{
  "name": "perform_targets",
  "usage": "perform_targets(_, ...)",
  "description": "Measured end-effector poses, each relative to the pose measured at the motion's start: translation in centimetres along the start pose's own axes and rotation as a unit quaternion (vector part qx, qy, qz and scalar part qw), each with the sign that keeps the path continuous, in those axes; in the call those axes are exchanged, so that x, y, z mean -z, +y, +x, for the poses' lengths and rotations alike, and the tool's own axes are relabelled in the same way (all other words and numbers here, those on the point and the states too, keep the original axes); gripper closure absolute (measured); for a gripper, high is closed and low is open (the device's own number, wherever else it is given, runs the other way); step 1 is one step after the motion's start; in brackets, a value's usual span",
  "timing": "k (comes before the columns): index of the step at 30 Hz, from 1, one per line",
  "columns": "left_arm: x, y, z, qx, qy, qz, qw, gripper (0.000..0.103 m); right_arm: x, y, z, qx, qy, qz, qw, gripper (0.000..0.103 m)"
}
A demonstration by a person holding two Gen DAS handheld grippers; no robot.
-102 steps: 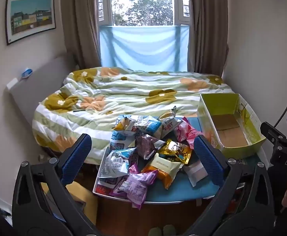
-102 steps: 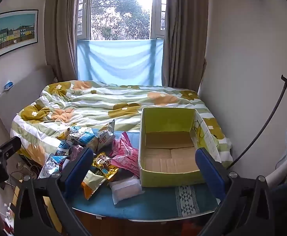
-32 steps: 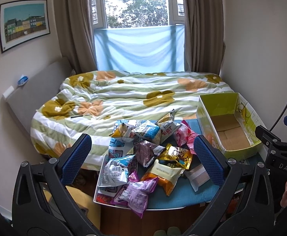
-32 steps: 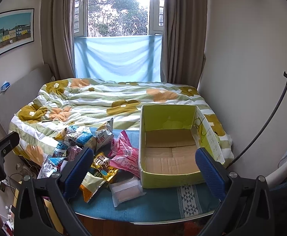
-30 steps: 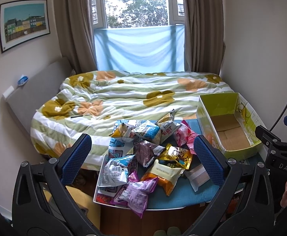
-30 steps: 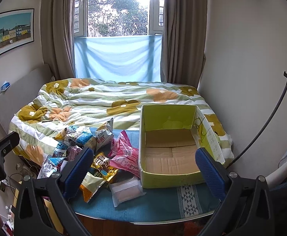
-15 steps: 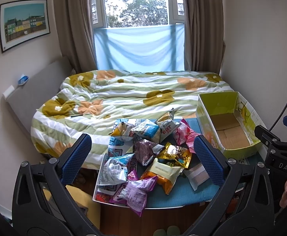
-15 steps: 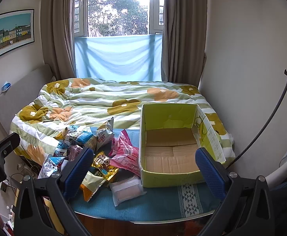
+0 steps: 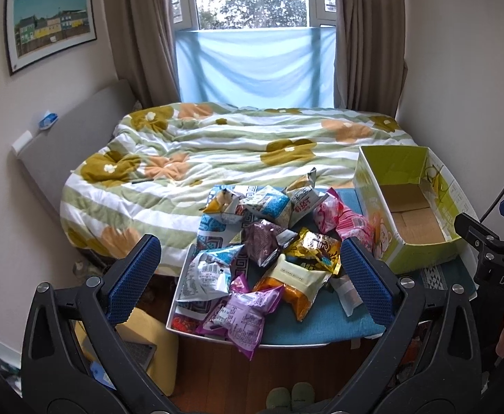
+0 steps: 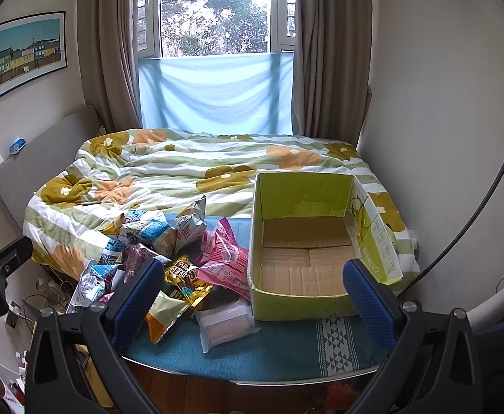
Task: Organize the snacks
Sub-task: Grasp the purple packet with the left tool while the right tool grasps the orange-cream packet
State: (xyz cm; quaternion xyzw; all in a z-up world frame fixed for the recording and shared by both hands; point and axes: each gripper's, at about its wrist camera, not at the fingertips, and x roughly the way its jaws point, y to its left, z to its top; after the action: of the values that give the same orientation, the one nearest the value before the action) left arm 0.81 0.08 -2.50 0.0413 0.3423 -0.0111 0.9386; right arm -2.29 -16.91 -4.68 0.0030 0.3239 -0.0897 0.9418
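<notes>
Since a few seconds ago both views have tipped slightly upward and eased back; nothing on the table has shifted. My left gripper (image 9: 250,274) hangs spread wide and empty above the snack pile (image 9: 269,241), which lies straight ahead and below it on the blue-covered table (image 10: 286,348). My right gripper (image 10: 248,296) is likewise wide apart and holds nothing, facing the empty green box (image 10: 307,241), which sits just right of the pile with its long axis running away from me. The left is nearer the snacks. On the gold packet (image 10: 186,276) I can only partly make out letters; the other gripper's body reads "DAS".
</notes>
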Motion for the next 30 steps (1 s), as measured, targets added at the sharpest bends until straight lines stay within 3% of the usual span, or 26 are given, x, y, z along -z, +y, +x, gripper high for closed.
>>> perform_targets(8, 4.9, 0.6, 3.8, 0.004, 0.052, 0.024, 0.9984, 0.001, 2.6, 1.0, 3.7, -0.048, 0.038, -0.031, 0.998, 0.000)
perform_targets(17, 10.1, 1.9, 12.5, 0.033, 0.119, 0.064, 0.9903, 0.001, 5.8, 4.7, 10.0, -0.081, 0.070, -0.116, 0.988, 0.000)
perform_targets(21, 11.9, 1.7, 15.8, 0.041, 0.135, 0.092, 0.9857, 0.001, 7.2, 7.0, 12.9, -0.098, 0.077, -0.166, 0.978, 0.000)
perform_targets(26, 13.6, 0.7, 19.0, 0.046, 0.156, 0.134, 0.9775, 0.001, 8.6, 9.4, 16.5, -0.154, 0.097, -0.212, 0.960, 0.000)
perform_targets(30, 14.5, 0.2, 20.7, 0.047, 0.172, 0.152, 0.9722, 0.001, 9.2, 11.2, 18.9, -0.165, 0.110, -0.256, 0.946, 0.000)
